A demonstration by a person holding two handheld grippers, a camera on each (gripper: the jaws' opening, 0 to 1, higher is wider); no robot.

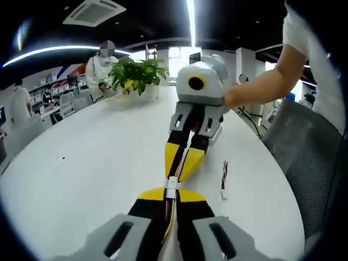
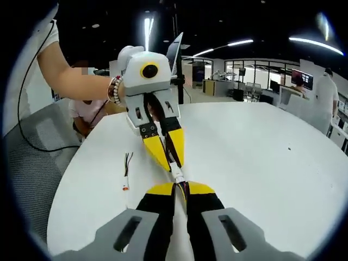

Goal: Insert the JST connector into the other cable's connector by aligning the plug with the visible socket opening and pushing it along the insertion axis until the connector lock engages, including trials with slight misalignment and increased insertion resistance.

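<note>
In the left gripper view, the left gripper [image 1: 171, 198] is rising from the bottom centre, its yellow-tipped jaws clamping together on a cable [image 1: 169, 213] whose white JST connector [image 1: 172, 185] is sitting just past the tips. The right gripper [image 1: 184, 163] is reaching down from the upper centre, its jaws closing on the other cable's end and meeting that connector tip to tip above the white worktop [image 1: 98, 157]. A spare cable [image 1: 223, 180] is lying on the worktop to the right of centre. A potted plant [image 1: 136, 73] is standing at the upper left. In the right gripper view, the two grippers are facing each other at centre frame.
</note>
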